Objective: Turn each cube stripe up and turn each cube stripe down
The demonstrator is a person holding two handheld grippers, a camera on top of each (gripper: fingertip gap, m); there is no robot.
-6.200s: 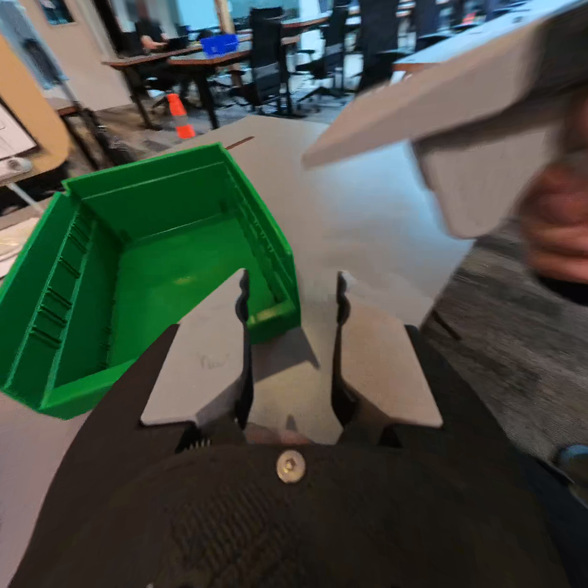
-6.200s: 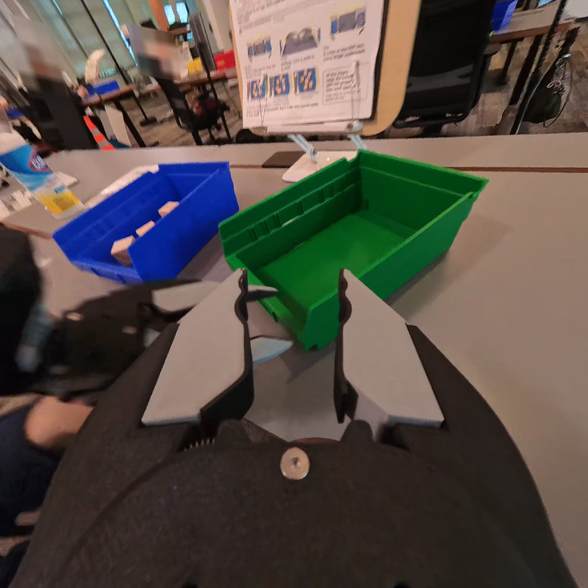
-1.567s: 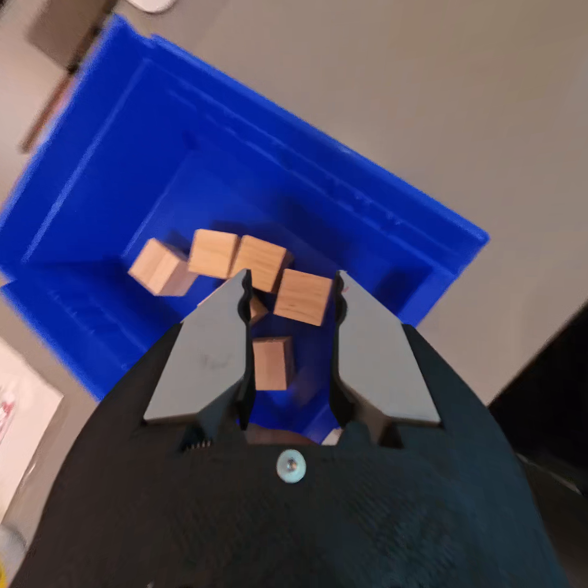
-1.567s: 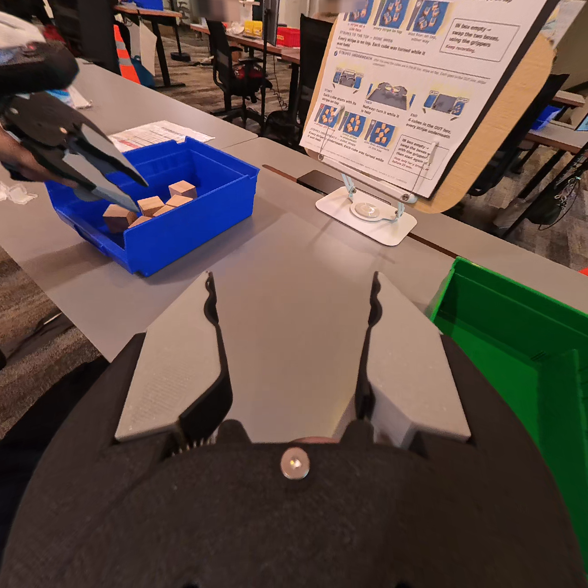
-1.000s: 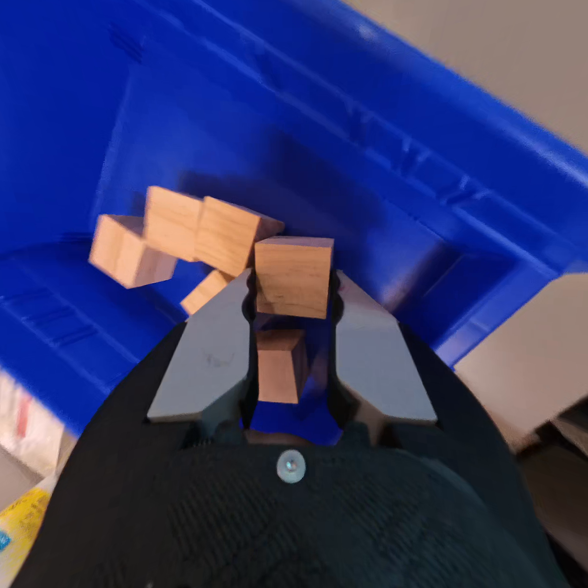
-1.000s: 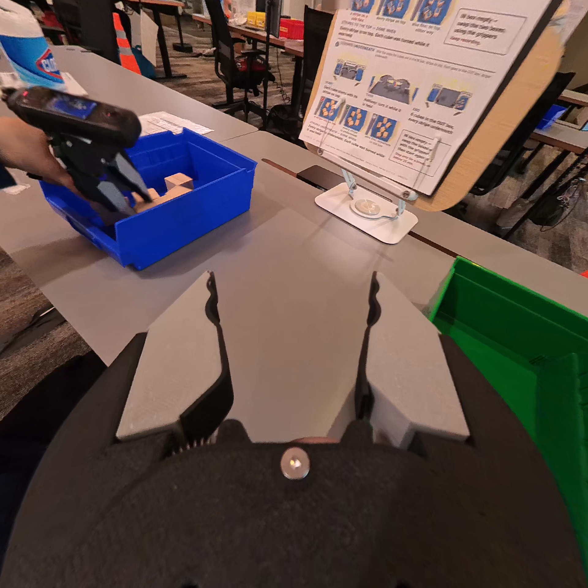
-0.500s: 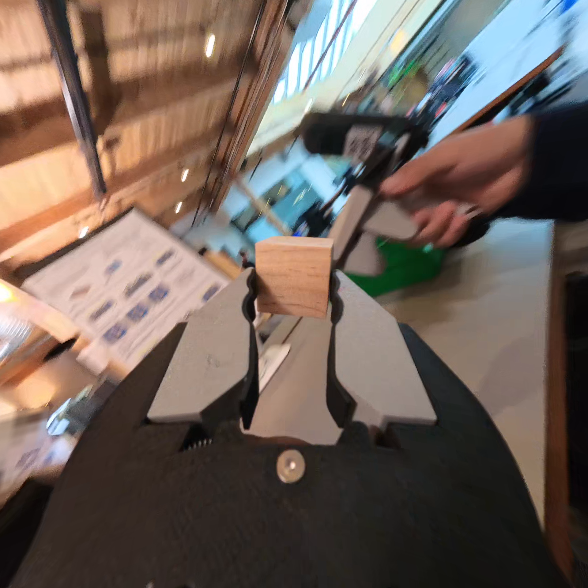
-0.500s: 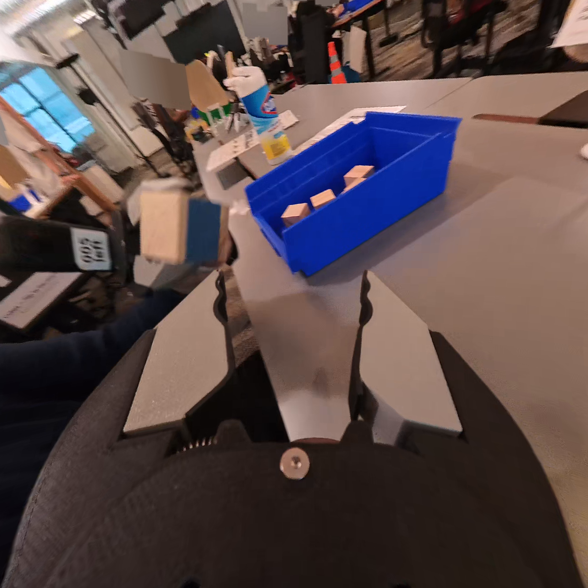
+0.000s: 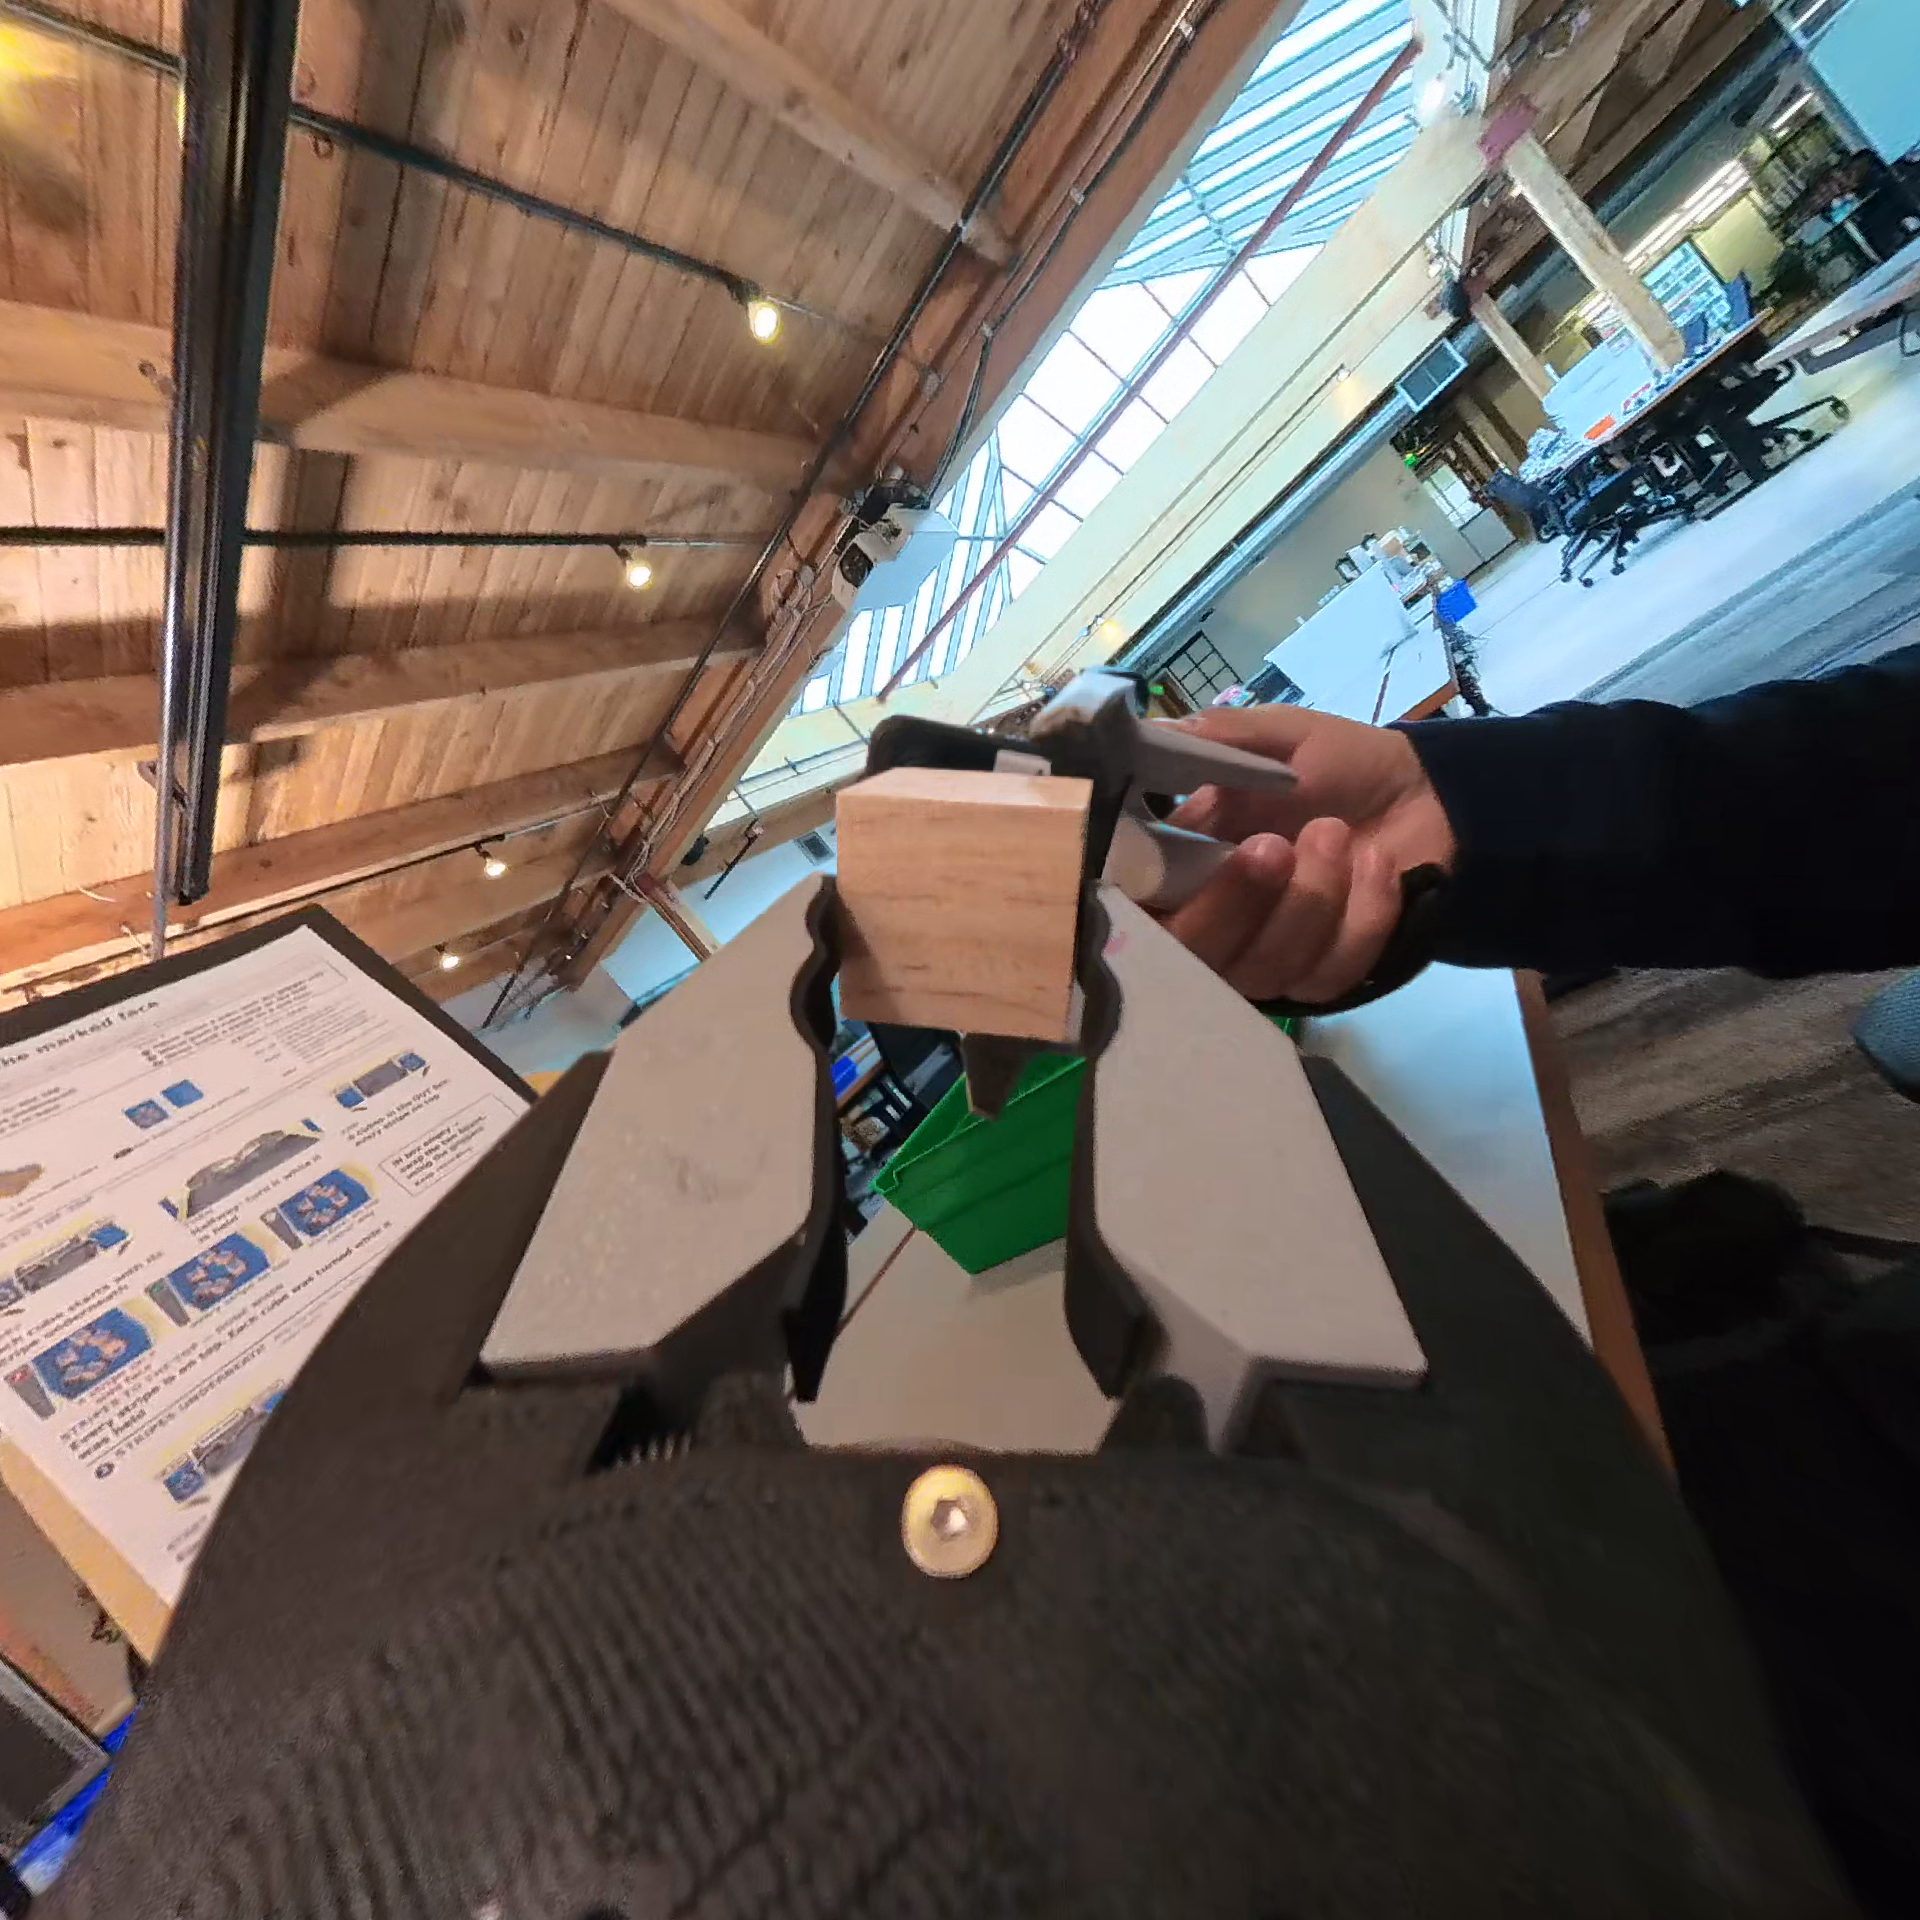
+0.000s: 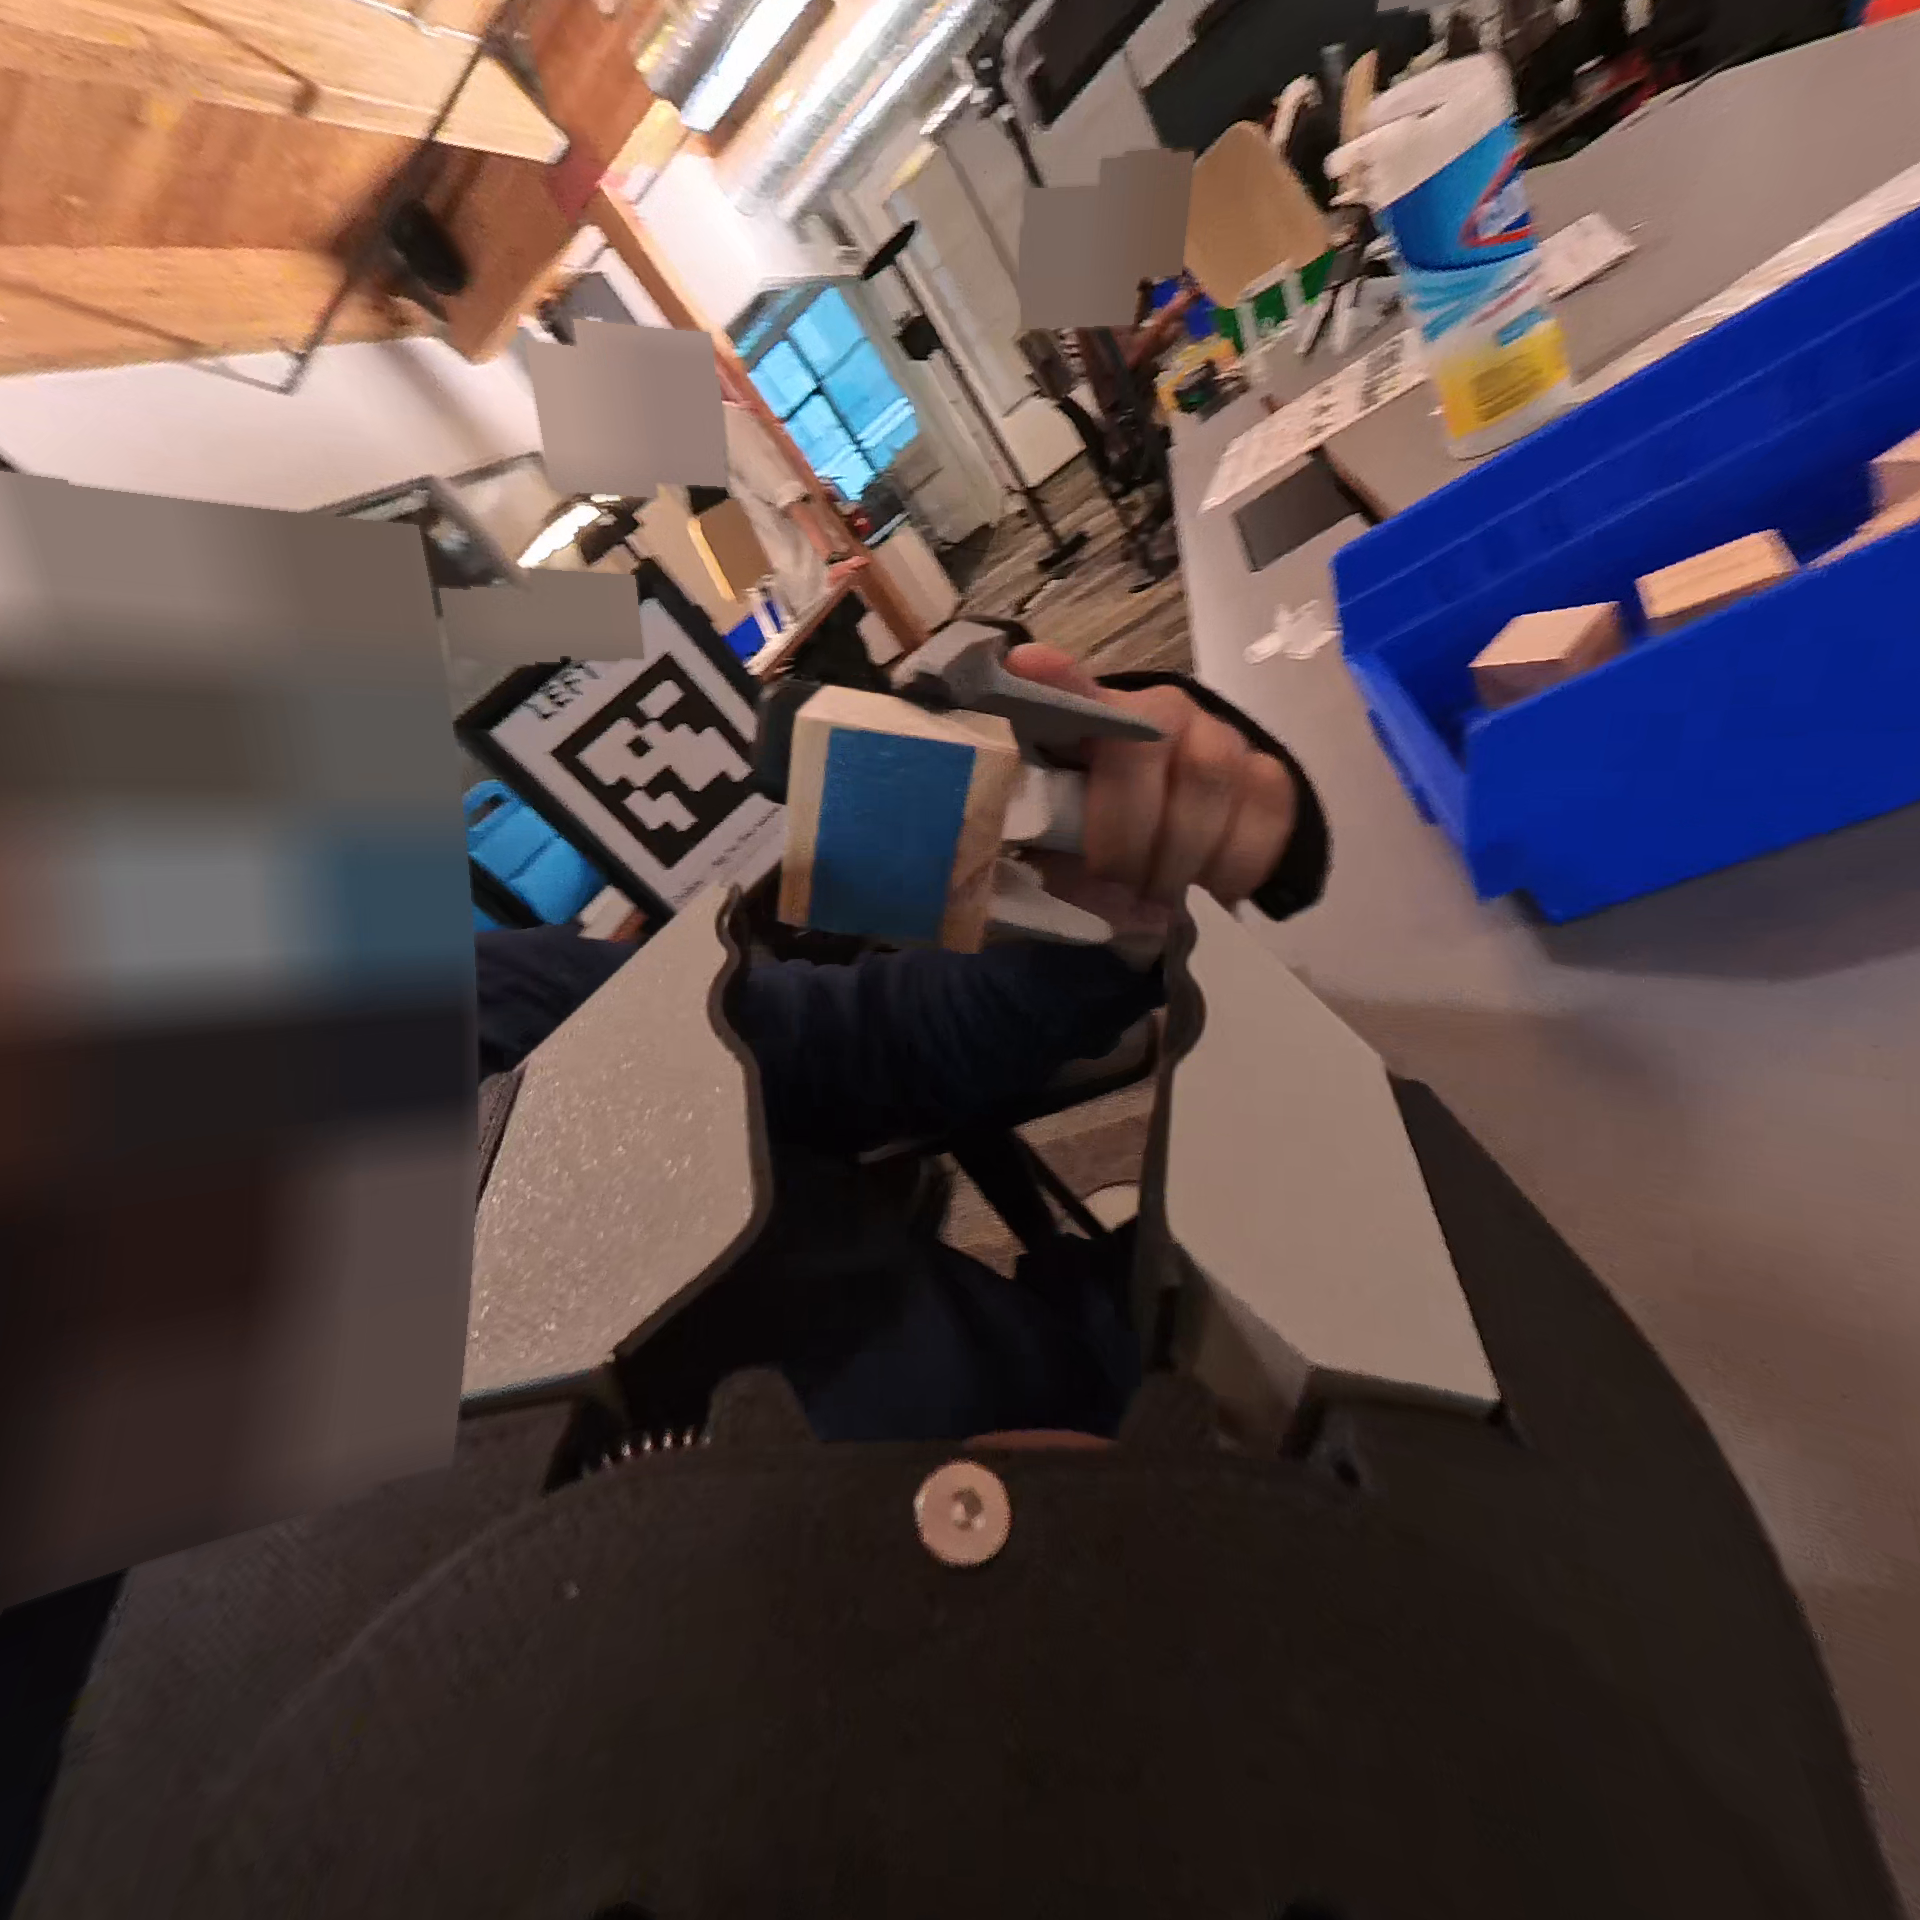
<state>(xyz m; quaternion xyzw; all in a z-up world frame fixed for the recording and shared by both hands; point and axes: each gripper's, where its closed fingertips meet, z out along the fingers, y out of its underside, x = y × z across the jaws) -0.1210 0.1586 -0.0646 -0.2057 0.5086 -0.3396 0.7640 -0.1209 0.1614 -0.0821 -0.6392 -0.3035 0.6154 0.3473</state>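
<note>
My left gripper (image 9: 956, 925) is shut on a wooden cube (image 9: 961, 914) and holds it up in the air, tilted toward the ceiling. In the right wrist view the same cube (image 10: 894, 831) shows a blue stripe on the face turned toward my right gripper. My right gripper (image 10: 956, 935) is open and empty, just short of that cube, with the cube near the gap between its fingertips. It also shows in the left wrist view (image 9: 1143, 790), behind the cube, held by a hand. The blue bin (image 10: 1683, 748) holds several plain wooden cubes (image 10: 1548, 649).
A green bin (image 9: 987, 1174) stands on the grey table (image 9: 1455, 1091) beyond the left gripper. An instruction board (image 9: 197, 1226) stands at the left. A wipes canister (image 10: 1475, 260) stands behind the blue bin. A sleeved arm (image 10: 935, 1029) runs under the cube.
My left gripper lifted the cube out of the blue bin and swung it up into the air. My right gripper turned from the table toward the cube and came close to it.
</note>
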